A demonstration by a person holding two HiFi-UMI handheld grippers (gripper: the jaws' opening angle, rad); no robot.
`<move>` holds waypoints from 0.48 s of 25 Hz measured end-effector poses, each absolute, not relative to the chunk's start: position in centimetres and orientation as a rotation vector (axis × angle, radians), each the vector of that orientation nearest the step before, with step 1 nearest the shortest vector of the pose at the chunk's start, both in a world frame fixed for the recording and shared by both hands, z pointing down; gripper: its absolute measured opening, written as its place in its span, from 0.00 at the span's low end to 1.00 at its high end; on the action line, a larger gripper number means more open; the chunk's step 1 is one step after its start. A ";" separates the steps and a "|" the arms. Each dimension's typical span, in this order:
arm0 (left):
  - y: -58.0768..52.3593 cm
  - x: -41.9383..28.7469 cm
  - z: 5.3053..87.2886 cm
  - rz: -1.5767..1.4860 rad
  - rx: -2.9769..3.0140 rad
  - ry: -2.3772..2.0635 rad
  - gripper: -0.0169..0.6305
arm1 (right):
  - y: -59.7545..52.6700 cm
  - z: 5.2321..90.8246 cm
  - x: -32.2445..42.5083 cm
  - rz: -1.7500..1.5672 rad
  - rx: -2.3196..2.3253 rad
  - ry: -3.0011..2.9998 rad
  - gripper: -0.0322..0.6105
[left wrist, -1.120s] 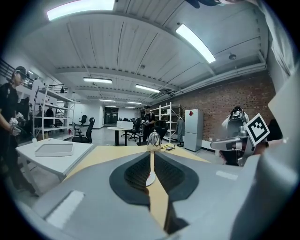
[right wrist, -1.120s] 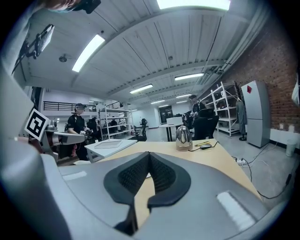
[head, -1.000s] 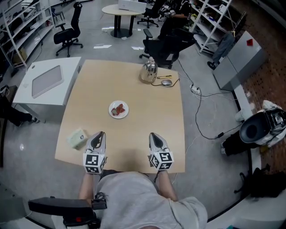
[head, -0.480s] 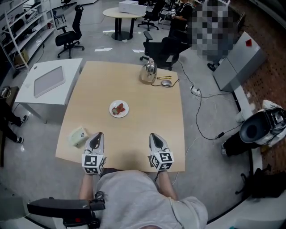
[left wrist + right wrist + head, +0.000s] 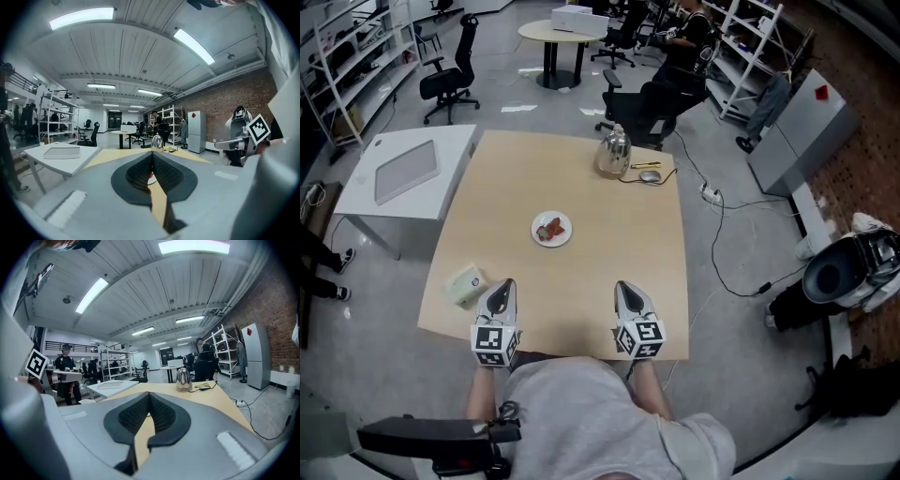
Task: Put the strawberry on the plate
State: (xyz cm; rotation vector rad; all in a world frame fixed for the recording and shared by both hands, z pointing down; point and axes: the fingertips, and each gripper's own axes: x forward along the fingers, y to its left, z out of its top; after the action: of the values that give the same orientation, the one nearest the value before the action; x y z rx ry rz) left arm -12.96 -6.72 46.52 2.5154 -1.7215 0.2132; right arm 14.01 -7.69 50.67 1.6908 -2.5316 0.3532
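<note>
Head view shows the strawberry [image 5: 548, 230] as a small red shape already lying on the white plate [image 5: 563, 221], near the middle of the tan table [image 5: 619, 244], so by the look of it the task is done or nearly so. It is too small here to make out its stem or which way it points. A strawberry should be very light, but soft and easily bruised, with a slightly slick skin. If it needed moving again, a gentle pinch across its broad shoulders would suit it better than squeezing the narrow tip, and the jaws should close only until it stops slipping. Both tools rest well back from the plate at the table's near edge. The left gripper [image 5: 502, 291] has its jaws pressed together on nothing, and the right gripper [image 5: 624, 291] likewise shows its pads meeting with nothing between them. A pale green packet [image 5: 465, 284] lies just beside the left gripper, and a metal kettle [image 5: 613, 152] stands at the far edge.
</note>
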 end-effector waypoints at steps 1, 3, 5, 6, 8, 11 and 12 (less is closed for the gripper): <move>-6.7 -12.9 46.5 0.214 2.515 -1.723 0.06 | -7.7 50.7 14.0 0.351 1.689 -2.528 0.06; -6.7 -12.9 46.5 0.216 2.514 -1.725 0.06 | -7.8 50.8 14.1 0.351 1.688 -2.516 0.06; -6.6 -12.9 46.6 0.218 2.513 -1.726 0.06 | -7.8 50.9 14.1 0.349 1.686 -2.510 0.06; -6.6 -13.0 46.6 0.218 2.512 -1.727 0.06 | -7.7 51.0 14.0 0.346 1.685 -2.510 0.06; -6.6 -13.0 46.6 0.213 2.509 -1.731 0.06 | -7.8 50.9 14.0 0.342 1.685 -2.514 0.06; -6.6 -13.0 46.5 0.205 2.505 -1.737 0.05 | -7.8 50.8 14.0 0.340 1.683 -2.521 0.06; -6.6 -13.1 46.4 0.205 2.504 -1.737 0.06 | -7.8 50.7 14.0 0.339 1.681 -2.522 0.06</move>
State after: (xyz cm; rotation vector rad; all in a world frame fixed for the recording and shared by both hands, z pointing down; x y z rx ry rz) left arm -13.08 -6.56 46.44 2.5043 -1.7374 0.2045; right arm 13.95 -7.80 50.73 1.6809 -2.5219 0.3392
